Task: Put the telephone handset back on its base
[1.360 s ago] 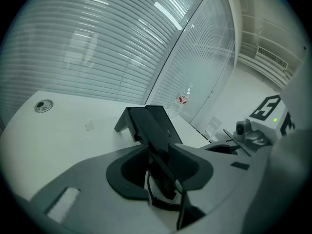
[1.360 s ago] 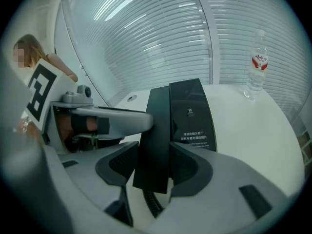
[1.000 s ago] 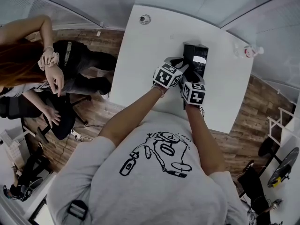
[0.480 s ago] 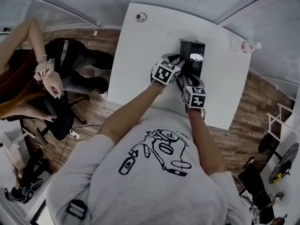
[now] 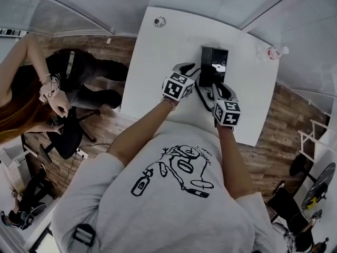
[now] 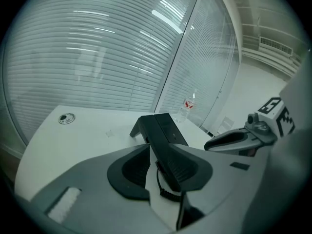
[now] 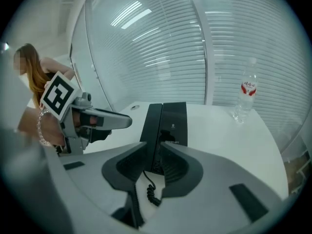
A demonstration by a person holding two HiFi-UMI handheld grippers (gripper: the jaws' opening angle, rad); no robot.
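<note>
Black handset [image 7: 153, 126] lies on its base [image 7: 175, 121], near end between the closing right gripper [image 7: 155, 162] jaws.

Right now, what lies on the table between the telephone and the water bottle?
Nothing: bare white table separates the telephone from the water bottle, clearest in the right gripper view.
</note>
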